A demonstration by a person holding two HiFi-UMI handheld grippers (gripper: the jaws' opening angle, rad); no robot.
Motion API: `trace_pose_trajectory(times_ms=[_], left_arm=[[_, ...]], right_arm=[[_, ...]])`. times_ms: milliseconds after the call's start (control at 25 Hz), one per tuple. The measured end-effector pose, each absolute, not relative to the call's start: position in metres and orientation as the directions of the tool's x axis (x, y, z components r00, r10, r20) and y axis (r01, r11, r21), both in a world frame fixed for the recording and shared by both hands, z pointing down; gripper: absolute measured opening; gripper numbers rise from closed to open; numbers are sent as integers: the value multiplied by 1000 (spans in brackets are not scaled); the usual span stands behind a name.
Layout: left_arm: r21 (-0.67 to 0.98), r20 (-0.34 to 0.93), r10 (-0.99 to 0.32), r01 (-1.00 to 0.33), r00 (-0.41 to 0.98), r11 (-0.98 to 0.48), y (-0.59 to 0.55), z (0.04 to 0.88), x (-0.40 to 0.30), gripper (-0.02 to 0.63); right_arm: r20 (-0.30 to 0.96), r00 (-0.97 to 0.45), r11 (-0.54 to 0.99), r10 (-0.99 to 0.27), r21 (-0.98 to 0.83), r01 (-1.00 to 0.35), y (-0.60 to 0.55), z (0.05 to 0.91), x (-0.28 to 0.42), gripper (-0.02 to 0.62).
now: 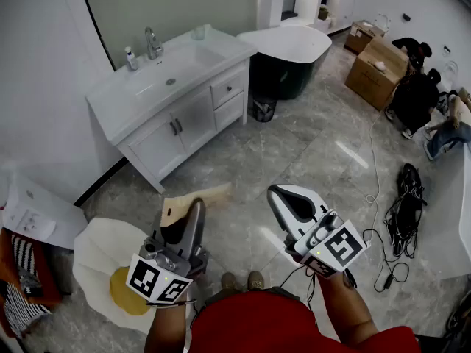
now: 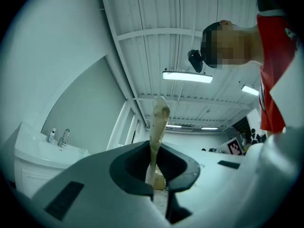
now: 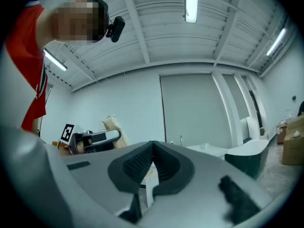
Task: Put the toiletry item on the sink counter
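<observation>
My left gripper (image 1: pixel 196 206) is shut on a flat tan toiletry item (image 1: pixel 176 206), low at the left of the head view. In the left gripper view the item (image 2: pixel 159 120) sticks up thin and upright out of the closed jaws (image 2: pixel 154 151). The white sink counter (image 1: pixel 121 98) with its faucet (image 1: pixel 152 43) stands well ahead against the wall, far from both grippers; it also shows at the left of the left gripper view (image 2: pixel 33 151). My right gripper (image 1: pixel 277 194) is shut with nothing in it, its ribbed pads (image 3: pixel 142 160) meeting.
A small bottle (image 1: pixel 130 57) and a glass (image 1: pixel 199 31) stand on the counter. Right of it are a dark bathtub (image 1: pixel 291 50) and a waste bin (image 1: pixel 263 109). Cardboard boxes (image 1: pixel 377 68), a seated person (image 1: pixel 416 98) and cables (image 1: pixel 403 208) lie at the right. White sheets (image 1: pixel 99 252) cover the floor at the left.
</observation>
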State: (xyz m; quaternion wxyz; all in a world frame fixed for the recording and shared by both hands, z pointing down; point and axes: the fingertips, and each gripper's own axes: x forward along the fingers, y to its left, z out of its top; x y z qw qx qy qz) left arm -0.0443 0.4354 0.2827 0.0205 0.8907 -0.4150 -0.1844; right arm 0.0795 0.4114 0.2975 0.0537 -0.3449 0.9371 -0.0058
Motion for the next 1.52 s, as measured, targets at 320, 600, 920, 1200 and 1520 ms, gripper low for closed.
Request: trace_pose_trajectory(times_ms=[320,600,920,1200,1520], left_arm=[[192,-319,-747,-732,584,-654,435,282,-44,40],[189,-317,-752,-738,579,-648,439,281,-42,40],[189,-320,-758,-745,568,-639,435,279,-40,41],[183,-324,-765,-757,556,-628,427,276,-26,40],[180,-334,-784,-781,524,-598,409,269,-12,41]], right_arm=[[-86,-760,764,-644,-38,-644,409,300,80,28],[-115,-800,808,-588,-36,-588,417,293,73,29],[-95,-789,793,-607,1,-610,408,292,87,28],[-109,-799,803,-592,9,-596,398,287,107,28],[-114,-811,816,-574,-2,-578,378,290,130,28]])
